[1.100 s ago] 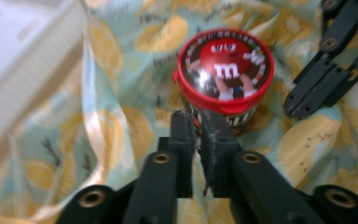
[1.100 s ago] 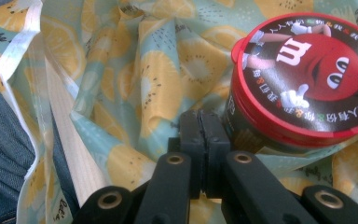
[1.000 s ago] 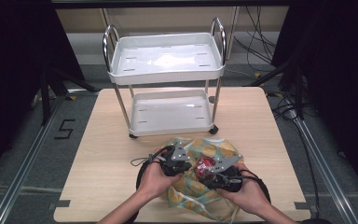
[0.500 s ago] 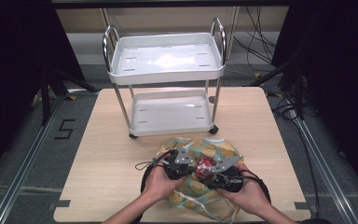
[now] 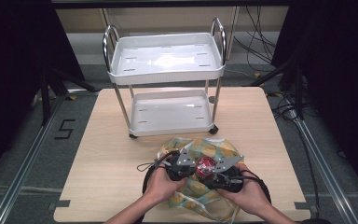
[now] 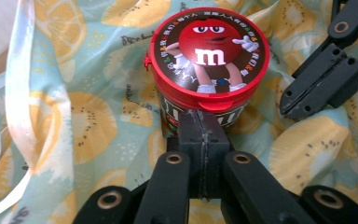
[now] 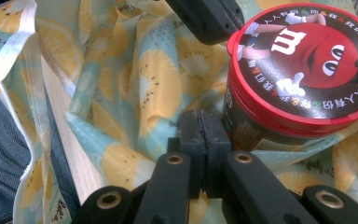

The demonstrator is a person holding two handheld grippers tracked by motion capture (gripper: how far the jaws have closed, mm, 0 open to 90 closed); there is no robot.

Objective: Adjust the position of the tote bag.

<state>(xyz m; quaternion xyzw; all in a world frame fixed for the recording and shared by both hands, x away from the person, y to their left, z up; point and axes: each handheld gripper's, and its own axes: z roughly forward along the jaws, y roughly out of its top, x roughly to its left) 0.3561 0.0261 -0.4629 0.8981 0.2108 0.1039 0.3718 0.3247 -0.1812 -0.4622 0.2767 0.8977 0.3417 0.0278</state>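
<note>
Red-lidded candy tub (image 5: pixel 205 164) upright on lemon-print cloth (image 5: pixel 214 148) at table's six o'clock | left gripper (image 6: pixel 200 133) jaws pressed together, empty, touching tub | right gripper (image 7: pixel 200 128) likewise closed, just beside it.

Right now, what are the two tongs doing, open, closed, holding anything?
Left tongs: closed, tips against the candy tub, gripping nothing.
Right tongs: closed, beside the tub, gripping nothing.

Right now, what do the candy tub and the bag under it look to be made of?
The candy tub: likely plastic, with a glossy red lid that catches light and a printed cartoon label.
The lemon-print bag: soft, thin woven fabric, matte, judging by its creases and loose folds; its pale strap looks like flat ribbon.
</note>
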